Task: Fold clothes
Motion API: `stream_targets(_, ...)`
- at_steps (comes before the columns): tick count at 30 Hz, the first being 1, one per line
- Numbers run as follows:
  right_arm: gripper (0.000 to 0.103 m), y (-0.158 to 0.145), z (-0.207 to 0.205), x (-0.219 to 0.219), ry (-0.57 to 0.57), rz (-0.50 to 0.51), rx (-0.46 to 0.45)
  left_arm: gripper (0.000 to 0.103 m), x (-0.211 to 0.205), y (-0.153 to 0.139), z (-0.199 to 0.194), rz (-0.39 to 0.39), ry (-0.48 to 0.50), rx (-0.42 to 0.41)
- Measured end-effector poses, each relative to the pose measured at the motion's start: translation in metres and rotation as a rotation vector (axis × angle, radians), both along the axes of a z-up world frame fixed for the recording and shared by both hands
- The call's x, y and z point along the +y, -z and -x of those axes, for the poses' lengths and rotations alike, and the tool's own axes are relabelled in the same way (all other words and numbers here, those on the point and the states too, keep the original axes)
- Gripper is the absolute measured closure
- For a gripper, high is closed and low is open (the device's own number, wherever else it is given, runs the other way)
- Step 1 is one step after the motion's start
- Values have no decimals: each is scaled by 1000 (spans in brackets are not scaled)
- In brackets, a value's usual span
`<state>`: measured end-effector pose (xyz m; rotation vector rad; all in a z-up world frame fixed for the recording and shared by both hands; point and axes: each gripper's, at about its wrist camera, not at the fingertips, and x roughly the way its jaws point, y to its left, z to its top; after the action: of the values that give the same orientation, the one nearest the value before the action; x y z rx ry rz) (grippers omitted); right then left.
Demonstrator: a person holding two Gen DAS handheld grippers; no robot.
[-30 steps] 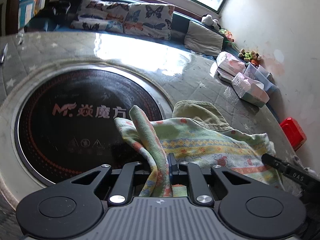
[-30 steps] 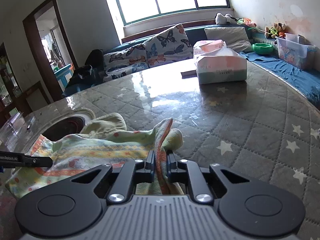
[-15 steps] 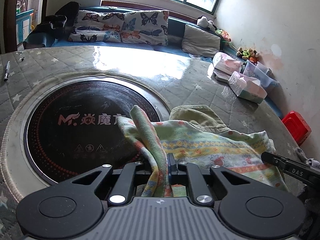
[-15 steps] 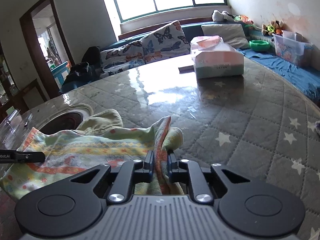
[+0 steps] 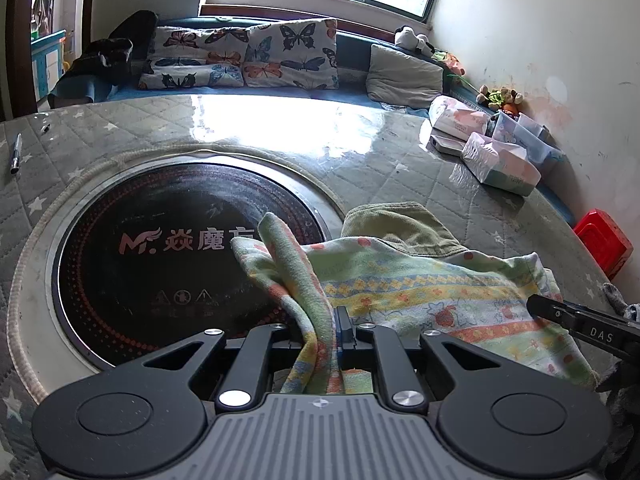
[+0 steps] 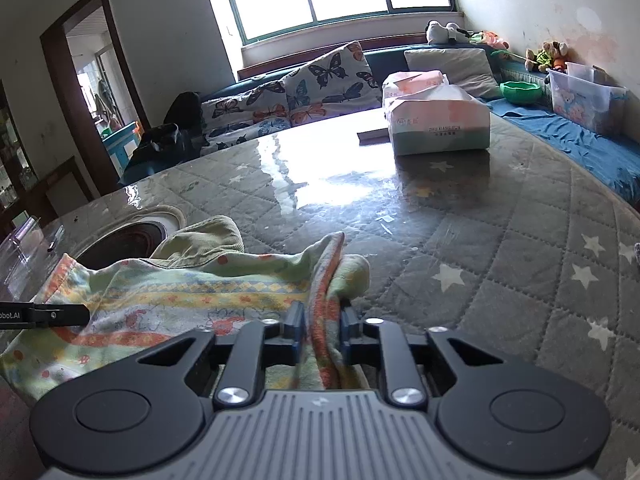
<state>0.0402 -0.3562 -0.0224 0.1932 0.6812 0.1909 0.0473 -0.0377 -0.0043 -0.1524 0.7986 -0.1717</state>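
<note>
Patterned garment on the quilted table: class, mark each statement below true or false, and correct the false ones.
1. The left claw is shut on the patterned garment. True.
2. The right claw hangs open and holds nothing. False: it is shut on a bunched edge of the garment.
3. Part of the garment lies over the round black cooktop. True.
4. The tissue packs rest on top of the garment. False: they stand apart from it, farther along the table.
5. A pen lies on the table. True.
</note>
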Motion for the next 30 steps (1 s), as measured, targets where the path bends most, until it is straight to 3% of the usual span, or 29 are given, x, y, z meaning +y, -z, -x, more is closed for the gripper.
stream_targets(17,93,-52,16,16,-22,18,-128,92,5,-20,15,22,25,-72)
stream_targets(30,94,-95,24,24,-18,60,-227,92,-1,-52,17,25,54,-163)
